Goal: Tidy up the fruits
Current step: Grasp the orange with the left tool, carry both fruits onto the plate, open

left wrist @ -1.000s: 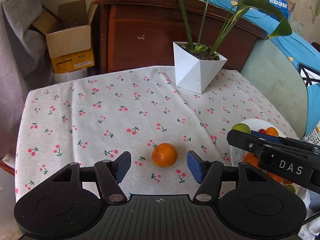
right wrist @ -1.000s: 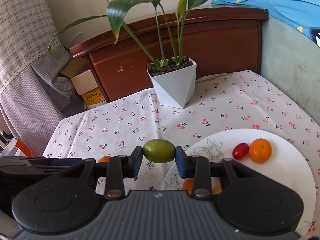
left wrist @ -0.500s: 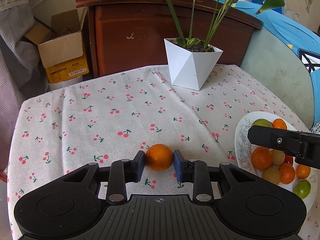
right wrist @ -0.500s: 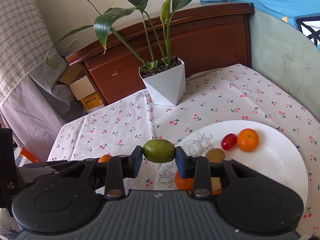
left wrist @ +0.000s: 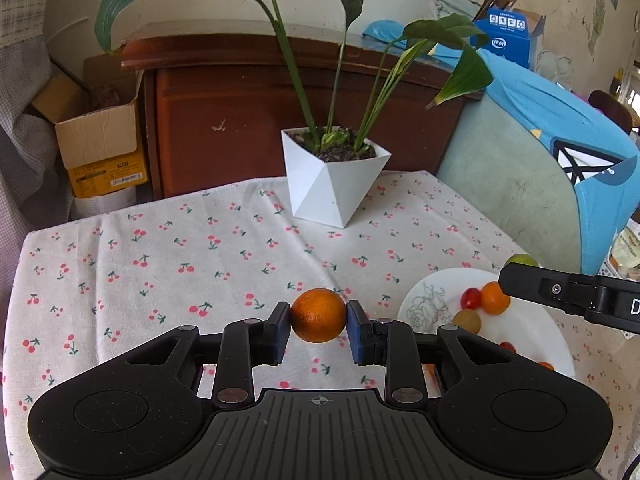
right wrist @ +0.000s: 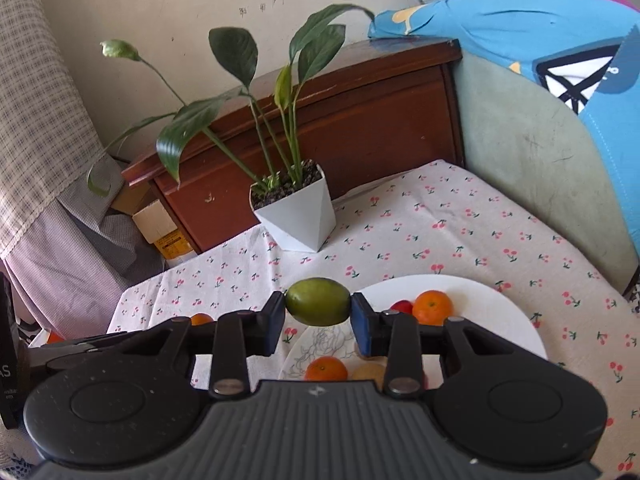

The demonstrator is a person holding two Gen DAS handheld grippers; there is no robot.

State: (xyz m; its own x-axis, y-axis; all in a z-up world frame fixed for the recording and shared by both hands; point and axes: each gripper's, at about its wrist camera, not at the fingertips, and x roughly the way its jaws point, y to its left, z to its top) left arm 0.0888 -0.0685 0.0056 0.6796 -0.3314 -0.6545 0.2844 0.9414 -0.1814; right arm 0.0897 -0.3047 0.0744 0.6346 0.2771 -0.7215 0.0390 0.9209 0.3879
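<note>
My left gripper is shut on an orange, held just above the cherry-print tablecloth. Its blue pads press both sides of the fruit. In the right wrist view my right gripper is shut on a green fruit, raised over the left rim of the white plate. The plate carries several small fruits: an orange one, a red one and another orange one. The right gripper's arm crosses the plate in the left wrist view.
A white angular pot with a leafy plant stands at the back of the table. Behind it is a dark wooden cabinet. A cardboard box sits at the back left, and a blue-draped chair borders the table on the right.
The left gripper closed on the orange and lifted it off the cloth, shifting toward the plate. The right gripper rose and moved with the green fruit still held.
</note>
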